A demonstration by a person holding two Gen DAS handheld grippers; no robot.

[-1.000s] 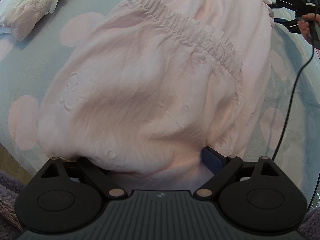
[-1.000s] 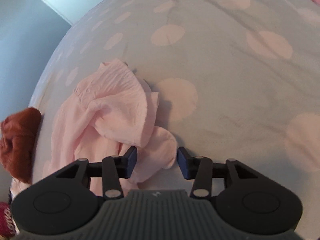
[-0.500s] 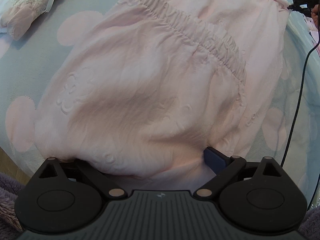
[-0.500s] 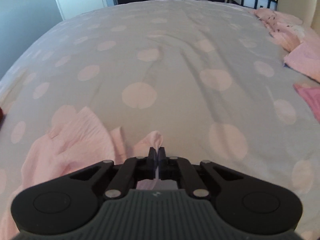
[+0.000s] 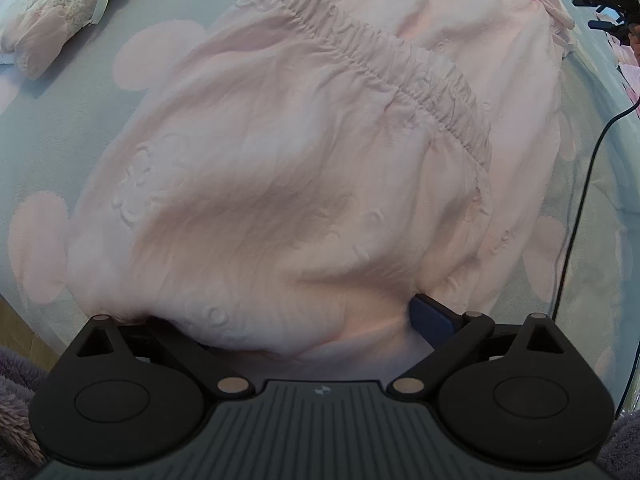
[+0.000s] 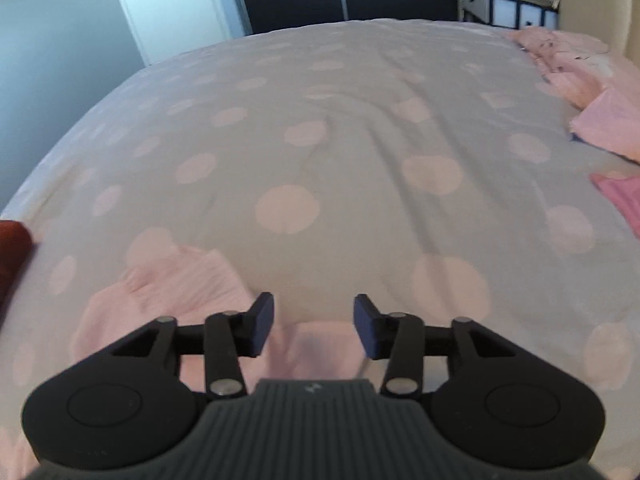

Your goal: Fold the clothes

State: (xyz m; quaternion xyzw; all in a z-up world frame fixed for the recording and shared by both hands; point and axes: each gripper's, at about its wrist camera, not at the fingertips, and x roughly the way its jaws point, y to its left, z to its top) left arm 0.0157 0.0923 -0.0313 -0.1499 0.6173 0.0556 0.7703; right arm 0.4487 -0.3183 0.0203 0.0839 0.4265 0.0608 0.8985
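The pale pink garment (image 5: 288, 168) lies spread on the grey bedspread (image 5: 60, 128) with its large pink dots, filling most of the left wrist view. A gathered elastic band (image 5: 384, 68) runs slantwise across its upper part, and an embossed flower (image 5: 140, 184) shows on its left side. The left gripper (image 5: 304, 320) points steeply down at the near hem with its jaws spread wide; a bulge of the fabric sits between them and covers the left finger, while the blue right pad (image 5: 430, 314) shows at the cloth's edge. Whether the pads press the cloth I cannot tell; they look slack. A lace-trimmed pink piece (image 5: 60, 8) lies at the upper left, apart from the garment, and a black cable (image 5: 580, 184) trails down the right side.

In the right wrist view the right gripper (image 6: 314, 324) hangs above the bed with its jaws opening, blue pads (image 6: 262, 326) apart and gripping nothing. A crumpled part of the garment (image 6: 176, 280) lies below and to its left. Folded pink clothes (image 6: 592, 92) sit at the far right edge of the bed, and a rust-red item (image 6: 12, 256) at the left edge
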